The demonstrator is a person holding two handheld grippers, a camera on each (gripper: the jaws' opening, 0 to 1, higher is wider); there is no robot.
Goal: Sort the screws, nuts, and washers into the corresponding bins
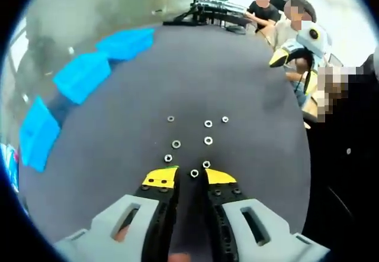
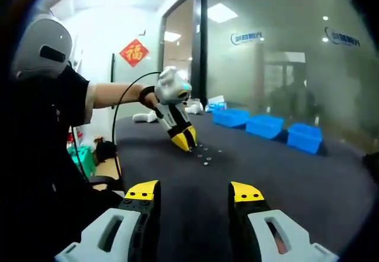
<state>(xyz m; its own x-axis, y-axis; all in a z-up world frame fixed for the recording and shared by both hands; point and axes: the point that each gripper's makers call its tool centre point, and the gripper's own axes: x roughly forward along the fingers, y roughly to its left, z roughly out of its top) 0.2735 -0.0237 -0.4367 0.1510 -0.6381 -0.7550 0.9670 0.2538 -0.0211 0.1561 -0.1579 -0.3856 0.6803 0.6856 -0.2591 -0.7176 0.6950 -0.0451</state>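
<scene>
Several small silver nuts and washers lie scattered on the dark grey table. My left gripper points down at them, its yellow-tipped jaws a narrow gap apart. One nut lies on the table between the tips, untouched by either. In the right gripper view the left gripper hangs tip-down over the same parts. My right gripper hovers well back from them, wide open with nothing in it. Three blue bins line the table's far side, also seen as bins along the glass wall.
A person's arm with a black cable holds the left gripper. People sit beyond the table's far corner. A glass wall runs behind the bins. The right gripper shows at the table's right edge.
</scene>
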